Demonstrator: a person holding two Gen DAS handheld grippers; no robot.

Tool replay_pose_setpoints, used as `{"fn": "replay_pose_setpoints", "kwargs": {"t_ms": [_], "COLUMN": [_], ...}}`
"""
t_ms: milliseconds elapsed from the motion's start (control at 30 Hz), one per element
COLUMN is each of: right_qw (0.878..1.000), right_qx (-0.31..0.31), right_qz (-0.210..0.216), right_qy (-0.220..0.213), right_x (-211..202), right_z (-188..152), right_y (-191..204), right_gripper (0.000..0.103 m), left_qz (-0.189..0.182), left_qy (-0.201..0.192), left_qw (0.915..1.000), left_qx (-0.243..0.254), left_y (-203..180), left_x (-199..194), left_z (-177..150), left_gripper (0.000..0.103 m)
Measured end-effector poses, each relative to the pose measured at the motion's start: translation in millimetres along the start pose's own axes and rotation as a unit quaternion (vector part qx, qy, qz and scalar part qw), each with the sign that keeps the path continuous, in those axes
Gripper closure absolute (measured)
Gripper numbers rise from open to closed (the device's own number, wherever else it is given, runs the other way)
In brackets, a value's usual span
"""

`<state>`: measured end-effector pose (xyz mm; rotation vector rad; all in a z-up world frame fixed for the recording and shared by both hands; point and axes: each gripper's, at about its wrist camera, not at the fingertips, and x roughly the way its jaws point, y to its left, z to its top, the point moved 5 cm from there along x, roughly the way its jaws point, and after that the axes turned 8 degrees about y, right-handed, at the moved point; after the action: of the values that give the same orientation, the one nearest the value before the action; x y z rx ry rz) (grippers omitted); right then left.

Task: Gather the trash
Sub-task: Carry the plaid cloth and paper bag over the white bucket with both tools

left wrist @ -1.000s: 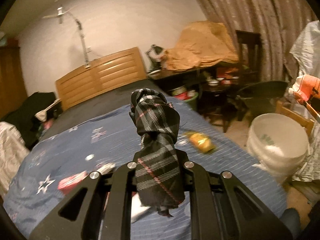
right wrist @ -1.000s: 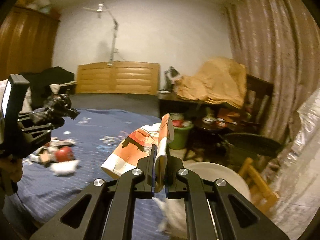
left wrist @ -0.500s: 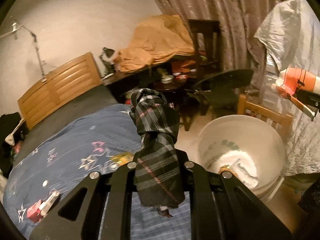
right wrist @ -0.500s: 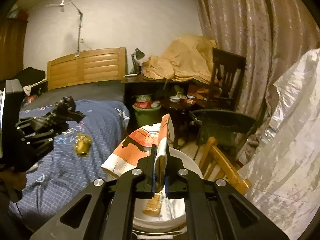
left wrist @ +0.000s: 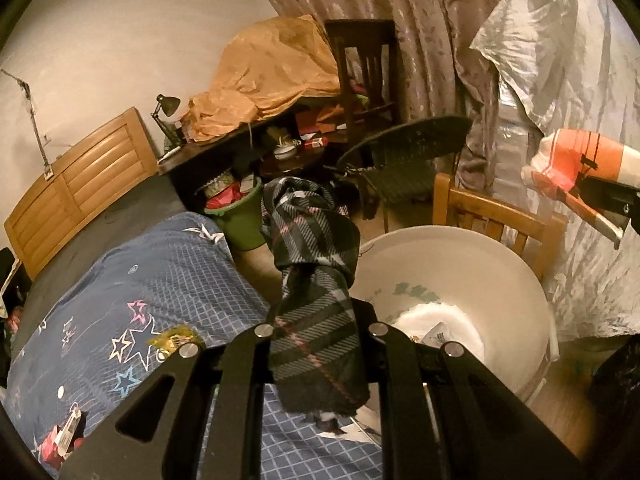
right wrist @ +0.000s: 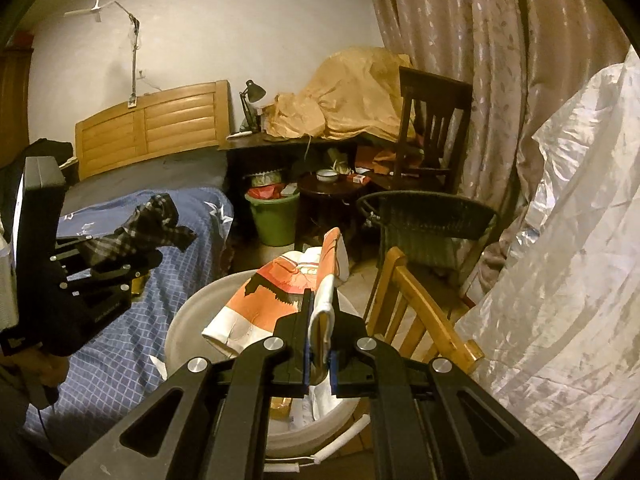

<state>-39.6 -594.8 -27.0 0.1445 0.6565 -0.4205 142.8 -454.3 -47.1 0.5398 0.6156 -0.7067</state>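
Plaid cloth (left wrist: 316,304) pinched in left claw (left wrist: 316,340), seemingly beside bucket (left wrist: 500,264)

My bed (left wrist: 168,280) has a blue cover with stars. A yellow wrapper (left wrist: 174,338) and some red trash (left wrist: 60,438) lie on it.

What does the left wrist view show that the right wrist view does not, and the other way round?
Only the left wrist view: a yellow wrapper and red packaging lying on the blue bed cover, and white paper trash on the bucket's bottom.

Only the right wrist view: a ceiling fan, a wardrobe, and the hand under the left gripper.

Both: the white bucket, green bin, wooden chair, headboard, the plaid cloth in the left gripper, and the orange-and-white bag in the right gripper.
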Motion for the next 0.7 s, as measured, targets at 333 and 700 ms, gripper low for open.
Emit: {"fn": "replay_pose_setpoints", "kwargs": {"t_ms": [333, 700], "right_qw": [1.0, 1.0], "right_qx": [-0.001, 0.004], "right_qz": [0.007, 0.022], "right_qy": [0.007, 0.019], "right_x": [8, 23], "right_z": [0, -1], "right_y": [0, 3], "right_gripper": [0.096, 0.096], "left_qz": [-0.004, -0.011], "left_qy": [0.011, 0.022], "left_qw": [0.9999, 0.9996], "left_qx": [0.009, 0.015], "left_y": [-9, -16], "left_x": [9, 22], "left_z": [0, -1], "left_gripper": [0.091, 0.091]}}
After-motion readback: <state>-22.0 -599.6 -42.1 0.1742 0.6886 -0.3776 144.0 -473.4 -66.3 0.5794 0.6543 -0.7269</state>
